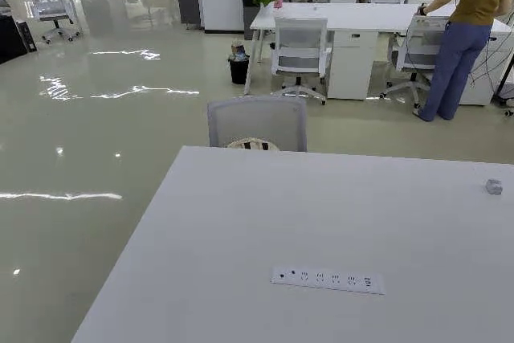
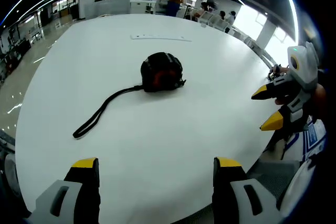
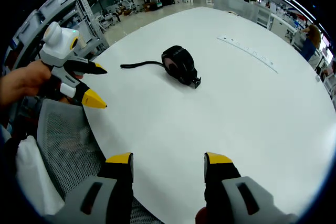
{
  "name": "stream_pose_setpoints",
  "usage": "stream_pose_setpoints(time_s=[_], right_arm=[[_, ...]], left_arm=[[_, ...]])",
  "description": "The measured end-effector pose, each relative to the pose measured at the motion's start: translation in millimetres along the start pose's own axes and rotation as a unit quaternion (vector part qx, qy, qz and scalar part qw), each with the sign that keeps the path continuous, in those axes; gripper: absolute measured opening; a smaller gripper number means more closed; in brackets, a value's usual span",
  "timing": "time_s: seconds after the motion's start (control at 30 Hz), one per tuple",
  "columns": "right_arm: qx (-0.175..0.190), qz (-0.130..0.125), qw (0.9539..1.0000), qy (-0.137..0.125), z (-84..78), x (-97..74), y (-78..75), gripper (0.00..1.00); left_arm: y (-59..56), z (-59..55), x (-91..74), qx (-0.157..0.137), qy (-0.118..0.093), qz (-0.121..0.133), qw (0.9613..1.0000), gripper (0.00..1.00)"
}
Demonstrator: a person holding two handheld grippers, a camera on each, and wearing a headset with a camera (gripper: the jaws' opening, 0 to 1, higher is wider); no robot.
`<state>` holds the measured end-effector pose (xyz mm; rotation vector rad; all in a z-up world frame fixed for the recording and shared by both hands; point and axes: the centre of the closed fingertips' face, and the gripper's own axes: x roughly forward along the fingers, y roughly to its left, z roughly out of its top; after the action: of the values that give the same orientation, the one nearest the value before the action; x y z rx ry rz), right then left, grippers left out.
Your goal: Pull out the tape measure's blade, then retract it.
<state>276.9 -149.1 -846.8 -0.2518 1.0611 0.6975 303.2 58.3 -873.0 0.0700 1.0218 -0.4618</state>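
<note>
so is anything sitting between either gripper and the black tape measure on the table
Nothing visible. Only bare white tabletop lies between the open left gripper, the open right gripper and the round black tape measure; its black strap trails to one side.

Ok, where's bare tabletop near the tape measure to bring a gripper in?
Bare table lies between the near edge and the tape measure, and beyond it up to the power strip. The only clutter is its strap, trailing toward the left gripper.
</note>
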Motion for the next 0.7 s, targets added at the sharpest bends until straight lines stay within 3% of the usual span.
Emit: stream_pose_setpoints(time_s=[0.5, 0.7], right_arm=[[0.003, -0.001, 1.0000, 0.009, -13.6, -9.3, -0.6, 0.59], [0.005, -0.001, 0.9999, 0.011, -20.8, -10.0, 0.2, 0.60]], left_arm=[[-5.0, -14.3, -5.3, 0.001, 0.009, -0.015, 0.9999, 0.88], [-1.0, -16.6, -8.3, 0.004, 0.008, -0.011, 0.9999, 0.89]])
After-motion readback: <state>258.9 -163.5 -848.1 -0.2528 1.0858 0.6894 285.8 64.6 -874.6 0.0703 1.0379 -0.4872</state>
